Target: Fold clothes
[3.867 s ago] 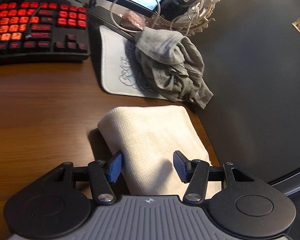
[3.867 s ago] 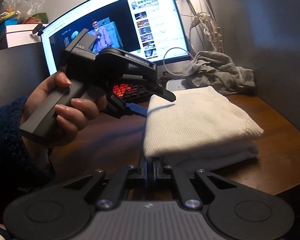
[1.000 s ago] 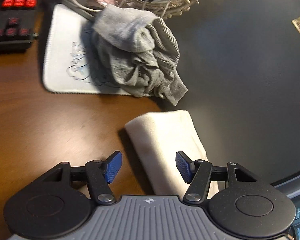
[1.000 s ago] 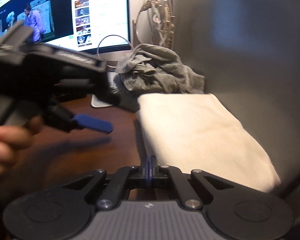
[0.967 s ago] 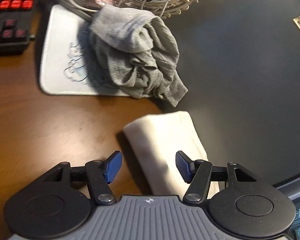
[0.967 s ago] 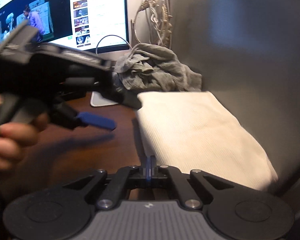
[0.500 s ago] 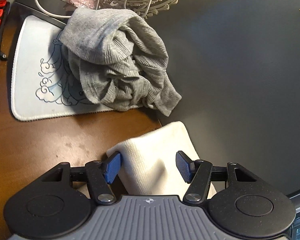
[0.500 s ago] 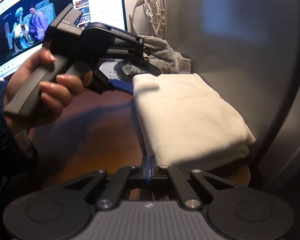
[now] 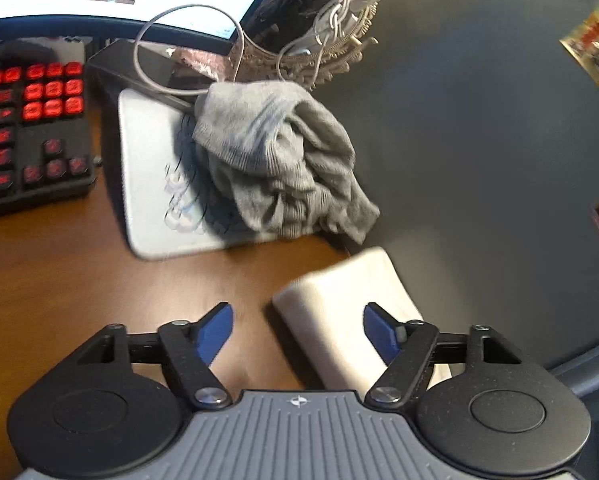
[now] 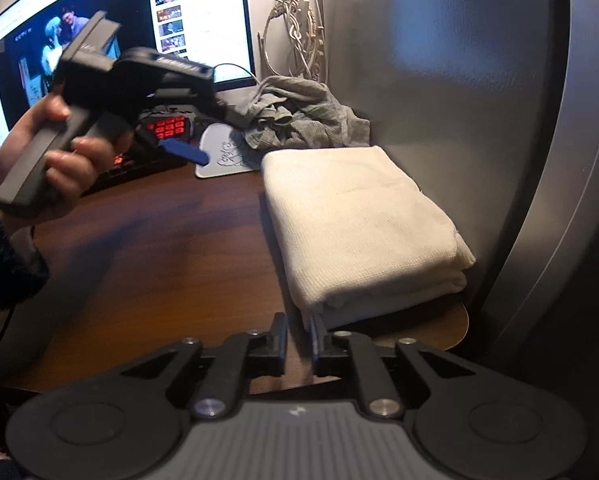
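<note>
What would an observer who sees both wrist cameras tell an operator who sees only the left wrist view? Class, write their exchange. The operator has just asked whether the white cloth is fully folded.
Observer: Yes. The white cloth lies as a neat layered rectangle beside the grey panel.
Operator: And the right tongs?
Observer: The right tongs are opening with nothing between them. The cloth's near corner lies just ahead.
Operator: Are the left tongs touching anything?
Observer: No. A hand holds the left tongs raised above the desk, clear of the cloth.
</note>
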`<action>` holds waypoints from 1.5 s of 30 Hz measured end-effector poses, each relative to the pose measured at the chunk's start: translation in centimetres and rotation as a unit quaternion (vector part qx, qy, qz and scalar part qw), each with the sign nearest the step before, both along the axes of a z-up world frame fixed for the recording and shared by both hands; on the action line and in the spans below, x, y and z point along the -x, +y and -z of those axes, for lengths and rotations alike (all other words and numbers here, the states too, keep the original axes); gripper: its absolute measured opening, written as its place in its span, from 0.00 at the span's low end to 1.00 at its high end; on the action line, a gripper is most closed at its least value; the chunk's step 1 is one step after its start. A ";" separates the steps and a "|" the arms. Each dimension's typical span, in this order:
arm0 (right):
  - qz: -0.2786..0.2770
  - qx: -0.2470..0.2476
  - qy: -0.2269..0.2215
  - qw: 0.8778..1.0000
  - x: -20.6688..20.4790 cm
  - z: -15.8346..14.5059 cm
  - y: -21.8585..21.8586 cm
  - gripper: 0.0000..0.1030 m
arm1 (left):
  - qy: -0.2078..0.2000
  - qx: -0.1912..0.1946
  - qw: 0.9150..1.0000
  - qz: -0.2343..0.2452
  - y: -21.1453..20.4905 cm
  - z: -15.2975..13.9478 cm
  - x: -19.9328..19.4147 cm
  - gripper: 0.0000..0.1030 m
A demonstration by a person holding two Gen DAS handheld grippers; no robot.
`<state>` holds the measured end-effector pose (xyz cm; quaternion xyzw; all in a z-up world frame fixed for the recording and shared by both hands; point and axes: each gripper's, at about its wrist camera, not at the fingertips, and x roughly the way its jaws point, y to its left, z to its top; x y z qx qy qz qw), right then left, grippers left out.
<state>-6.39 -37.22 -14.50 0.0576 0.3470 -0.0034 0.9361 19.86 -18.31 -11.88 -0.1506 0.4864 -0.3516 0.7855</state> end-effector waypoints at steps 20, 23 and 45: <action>-0.021 -0.018 0.078 0.997 -2.9 -3.3 4.9 0.75 | 0.029 -0.111 0.993 -0.025 13.9 -0.8 12.7 0.81; -0.029 -0.009 0.085 0.996 -3.7 -3.8 6.4 0.75 | 0.027 -0.127 0.991 -0.041 15.9 -1.6 13.8 0.82; -0.067 -0.021 0.156 0.985 -6.7 -13.1 14.7 0.75 | 0.065 -0.180 0.963 -0.191 22.3 -11.1 18.0 0.60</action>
